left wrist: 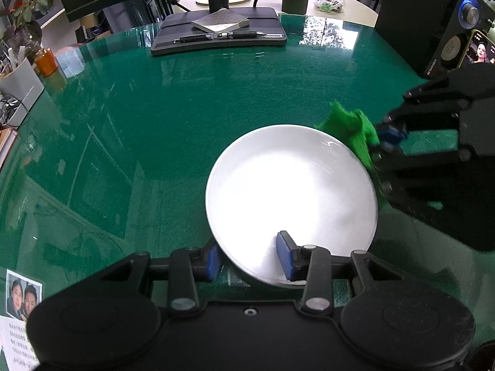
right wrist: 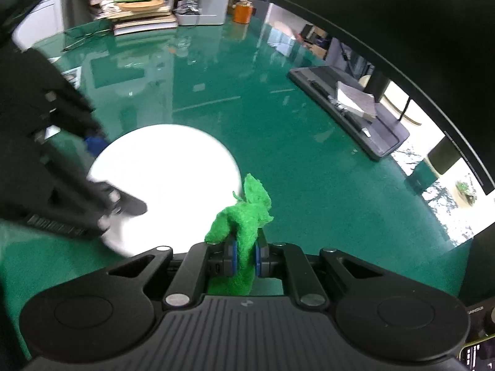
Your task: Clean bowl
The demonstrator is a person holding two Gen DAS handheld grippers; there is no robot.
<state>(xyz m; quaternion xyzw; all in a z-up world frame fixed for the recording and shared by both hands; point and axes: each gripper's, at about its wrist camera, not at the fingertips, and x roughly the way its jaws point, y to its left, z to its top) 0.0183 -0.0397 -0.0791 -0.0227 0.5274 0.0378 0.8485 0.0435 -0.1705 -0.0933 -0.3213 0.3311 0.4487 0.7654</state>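
A white shallow bowl (left wrist: 290,191) rests on the green glass-topped desk (left wrist: 185,123). My left gripper (left wrist: 250,259) straddles its near rim, one blue pad (left wrist: 213,262) outside and the other inside, pressed on the wall. In the right wrist view the bowl (right wrist: 164,170) lies ahead to the left, with the left gripper (right wrist: 111,173) on its left edge. My right gripper (right wrist: 246,256) is shut on a crumpled green cloth (right wrist: 247,216), which stands up beside the bowl's near right rim. In the left wrist view the cloth (left wrist: 352,130) touches the bowl's far right rim, held by the right gripper (left wrist: 383,143).
A monitor base (left wrist: 216,37) with a notepad and pens stands at the back of the desk. A black speaker (left wrist: 433,31) and a phone (left wrist: 479,49) are at the back right. An orange jar (left wrist: 46,61), books (right wrist: 145,21) and desk clutter line the left side.
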